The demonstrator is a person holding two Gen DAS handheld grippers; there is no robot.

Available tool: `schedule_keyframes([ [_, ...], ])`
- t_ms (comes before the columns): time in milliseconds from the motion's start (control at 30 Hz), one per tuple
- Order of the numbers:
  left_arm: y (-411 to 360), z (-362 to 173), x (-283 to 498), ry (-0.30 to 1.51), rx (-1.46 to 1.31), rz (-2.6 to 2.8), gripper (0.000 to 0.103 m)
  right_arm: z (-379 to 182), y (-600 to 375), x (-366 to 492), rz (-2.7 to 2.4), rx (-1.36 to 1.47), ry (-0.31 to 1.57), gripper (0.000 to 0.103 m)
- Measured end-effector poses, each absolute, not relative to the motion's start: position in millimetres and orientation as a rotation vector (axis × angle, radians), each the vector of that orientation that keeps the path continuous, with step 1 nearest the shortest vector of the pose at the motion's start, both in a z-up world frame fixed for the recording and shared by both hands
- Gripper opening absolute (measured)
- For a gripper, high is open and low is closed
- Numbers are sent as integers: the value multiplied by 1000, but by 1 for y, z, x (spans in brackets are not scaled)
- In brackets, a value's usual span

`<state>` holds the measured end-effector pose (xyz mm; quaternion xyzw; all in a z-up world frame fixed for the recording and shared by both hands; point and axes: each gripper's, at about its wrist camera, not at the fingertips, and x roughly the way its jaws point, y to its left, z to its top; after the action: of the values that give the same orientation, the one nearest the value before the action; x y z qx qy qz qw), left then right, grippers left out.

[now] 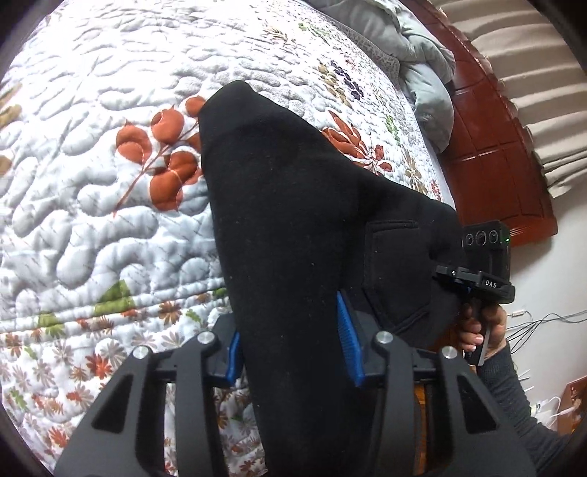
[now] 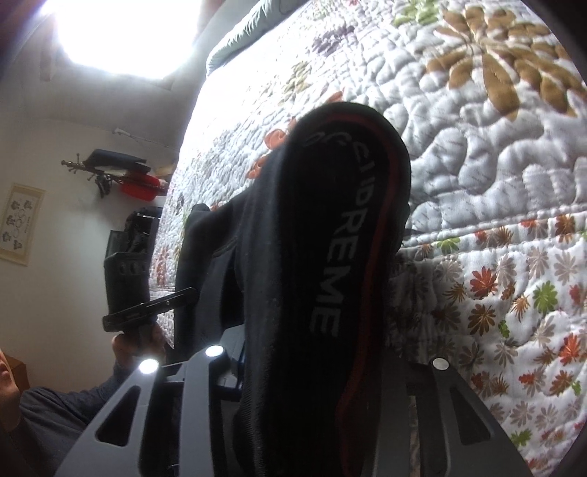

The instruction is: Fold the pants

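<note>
Black pants [image 1: 293,201] hang above a floral quilted bed [image 1: 110,220], stretched between both grippers. My left gripper [image 1: 291,348] is shut on one bunched end, its blue pads [image 1: 348,345] pressing the cloth from both sides. In the right wrist view the pants [image 2: 330,220] show a red stripe and white lettering and run down between my right gripper's [image 2: 323,367] jaws, which are shut on them; the cloth hides its pads. Each view shows the other gripper at the pants' far end: the right one [image 1: 480,279] and the left one [image 2: 139,293], each held by a hand.
The quilt [image 2: 495,183] covers the bed under the pants. A grey blanket [image 1: 414,47] lies bunched by the red-brown headboard [image 1: 495,146]. Cables [image 1: 543,323] lie on the floor beside the bed. A wall rack [image 2: 139,183] hangs near a bright window [image 2: 110,33].
</note>
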<state>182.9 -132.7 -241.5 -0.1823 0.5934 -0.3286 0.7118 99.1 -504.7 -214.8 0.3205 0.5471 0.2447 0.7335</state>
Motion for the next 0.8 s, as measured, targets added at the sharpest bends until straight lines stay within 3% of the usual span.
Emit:
schedule_keyframes([
  [433, -124, -209, 173, 1252, -302, -732, 38, -190, -474, 102, 555, 664, 1172, 33],
  [800, -64, -177, 181, 1171, -248, -644, 38, -176, -408, 159, 650, 612, 1160, 33],
])
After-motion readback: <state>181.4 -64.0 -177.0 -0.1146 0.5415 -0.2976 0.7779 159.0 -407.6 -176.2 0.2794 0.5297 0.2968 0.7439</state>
